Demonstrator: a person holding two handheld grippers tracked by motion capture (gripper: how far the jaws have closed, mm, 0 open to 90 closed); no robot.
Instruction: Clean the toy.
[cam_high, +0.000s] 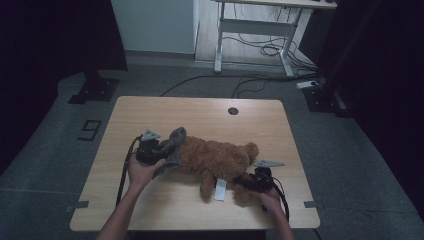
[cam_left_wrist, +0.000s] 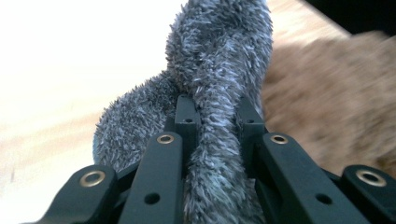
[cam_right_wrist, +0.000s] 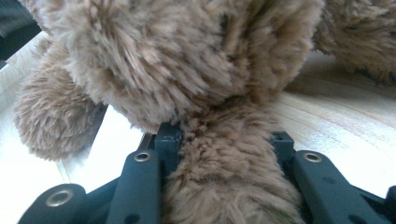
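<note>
On the pale wooden desk (cam_high: 150, 112) a fluffy brown teddy bear (cam_high: 215, 157) lies on its side, long axis running across in front of me, and everything here sits relative to it. At its left end my left hand-held gripper (cam_high: 161, 148) is clamped on a fuzzy grey plush sock (cam_left_wrist: 210, 70), which sits over the bear's end there. At the bear's right end, near side, my right hand-held gripper (cam_high: 246, 182) pinches a brown limb (cam_right_wrist: 229, 172) between its jaws. Both forearms reach in from the near edge, hands low. A white tag (cam_high: 220, 190) hangs near the bear's middle. I judge the sock's next travel runs along the bear's length.
</note>
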